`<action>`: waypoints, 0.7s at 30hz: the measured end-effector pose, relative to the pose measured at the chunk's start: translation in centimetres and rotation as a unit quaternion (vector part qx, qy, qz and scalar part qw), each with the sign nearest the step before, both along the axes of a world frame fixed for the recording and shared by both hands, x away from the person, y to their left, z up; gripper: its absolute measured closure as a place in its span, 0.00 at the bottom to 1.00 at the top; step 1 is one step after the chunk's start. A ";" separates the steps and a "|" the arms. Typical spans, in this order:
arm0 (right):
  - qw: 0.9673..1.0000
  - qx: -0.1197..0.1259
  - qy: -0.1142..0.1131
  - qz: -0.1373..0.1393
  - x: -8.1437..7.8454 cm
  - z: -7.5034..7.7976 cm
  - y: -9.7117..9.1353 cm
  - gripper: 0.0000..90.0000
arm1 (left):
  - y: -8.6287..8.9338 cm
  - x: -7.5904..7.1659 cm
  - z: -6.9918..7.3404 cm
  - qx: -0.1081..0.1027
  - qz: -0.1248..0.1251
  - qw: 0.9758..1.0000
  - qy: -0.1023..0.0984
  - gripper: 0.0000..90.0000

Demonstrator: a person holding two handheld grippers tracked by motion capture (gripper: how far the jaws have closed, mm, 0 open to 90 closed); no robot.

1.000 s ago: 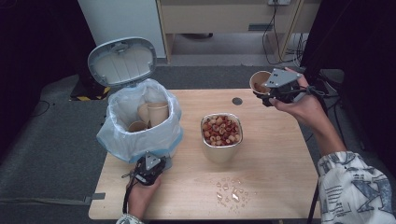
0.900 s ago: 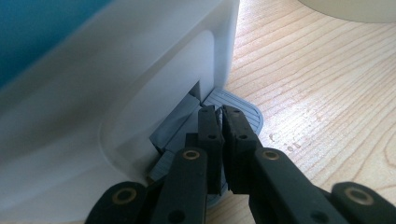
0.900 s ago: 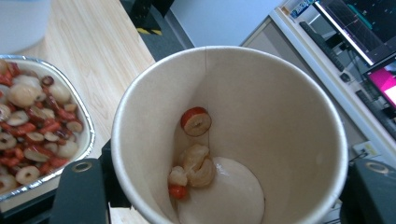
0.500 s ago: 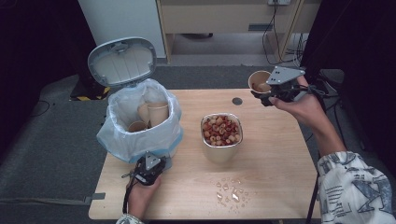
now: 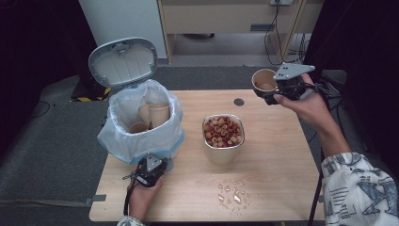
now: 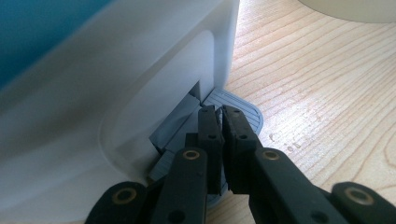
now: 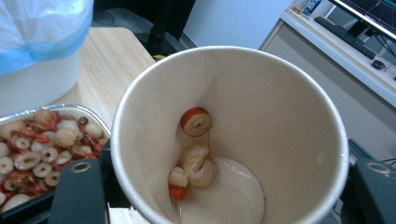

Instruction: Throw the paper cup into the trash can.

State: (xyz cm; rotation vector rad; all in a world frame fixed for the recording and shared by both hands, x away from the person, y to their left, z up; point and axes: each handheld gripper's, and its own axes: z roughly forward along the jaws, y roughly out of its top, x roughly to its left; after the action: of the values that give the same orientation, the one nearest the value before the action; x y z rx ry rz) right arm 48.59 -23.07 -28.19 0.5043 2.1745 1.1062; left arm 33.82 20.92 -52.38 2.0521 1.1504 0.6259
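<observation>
A white pedal bin [image 5: 141, 141], lined with a white and blue bag, stands at the table's left with its lid [image 5: 123, 61] up. My left gripper [image 5: 156, 163] is at its base. In the left gripper view that gripper [image 6: 218, 109] is shut, nothing between the jaws, tips down on the grey pedal [image 6: 250, 114]. My right gripper [image 5: 269, 92] is shut on a paper cup [image 5: 263, 81] held over the table's far right edge. Inside the cup [image 7: 280, 116], between the jaws of the right gripper [image 7: 224, 196], lie a few dried fruit pieces [image 7: 196, 163].
A foil tray [image 5: 221, 153] of dried fruit slices [image 5: 222, 132] stands mid-table, and it shows again as a tray [image 7: 70, 108] beside the cup. Paper cups [image 5: 157, 113] lie in the bin. Small scraps [image 5: 233, 195] are scattered near the wooden table's [image 5: 282, 155] front edge.
The right hand has turned slightly with the cup. The left gripper has stayed on the pedal.
</observation>
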 end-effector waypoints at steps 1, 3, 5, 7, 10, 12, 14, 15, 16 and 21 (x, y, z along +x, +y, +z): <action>1.000 0.002 0.002 0.001 0.0 0.1 0.0 0.33 | 0.0 0.0 0.0 0.000 0.000 1.000 0.000 0.95; 1.000 0.011 0.006 0.000 0.0 0.2 -0.1 0.33 | 0.0 0.0 0.0 0.000 0.000 1.000 0.000 0.95; 1.000 0.018 0.012 0.000 0.0 0.3 -0.2 0.33 | 0.0 0.0 0.0 0.000 0.000 1.000 0.000 0.95; 1.000 0.022 0.016 0.001 0.0 0.3 -0.3 0.33 | 0.0 0.0 0.0 0.000 0.000 1.000 0.000 0.95; 0.999 0.033 0.025 0.004 0.0 0.5 -0.3 0.33 | 0.0 0.0 0.0 0.000 0.000 1.000 0.000 0.95; 0.999 0.035 0.028 0.004 0.0 0.5 -0.3 0.33 | 0.0 0.0 0.0 0.000 0.000 1.000 0.000 0.95; 0.999 0.040 0.032 0.007 0.0 0.6 -0.3 0.33 | 0.0 0.0 0.0 0.000 0.000 1.000 0.000 0.95; 0.998 0.046 0.035 0.008 0.0 0.6 -0.3 0.33 | 0.0 0.0 0.0 0.000 0.000 1.000 0.000 0.95; 0.998 0.053 0.039 0.010 0.0 0.7 -0.3 0.33 | 0.0 0.0 0.0 0.000 0.000 1.000 0.000 0.95; 0.996 0.072 0.049 0.013 -0.1 1.0 -0.1 0.33 | 0.0 0.0 0.0 0.001 0.000 1.000 0.000 0.95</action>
State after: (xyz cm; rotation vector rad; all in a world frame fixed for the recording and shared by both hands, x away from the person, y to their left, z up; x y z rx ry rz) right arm 48.53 -23.19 -27.20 0.6071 2.2011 1.2828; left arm 33.82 20.91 -52.37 2.0532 1.1505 0.6263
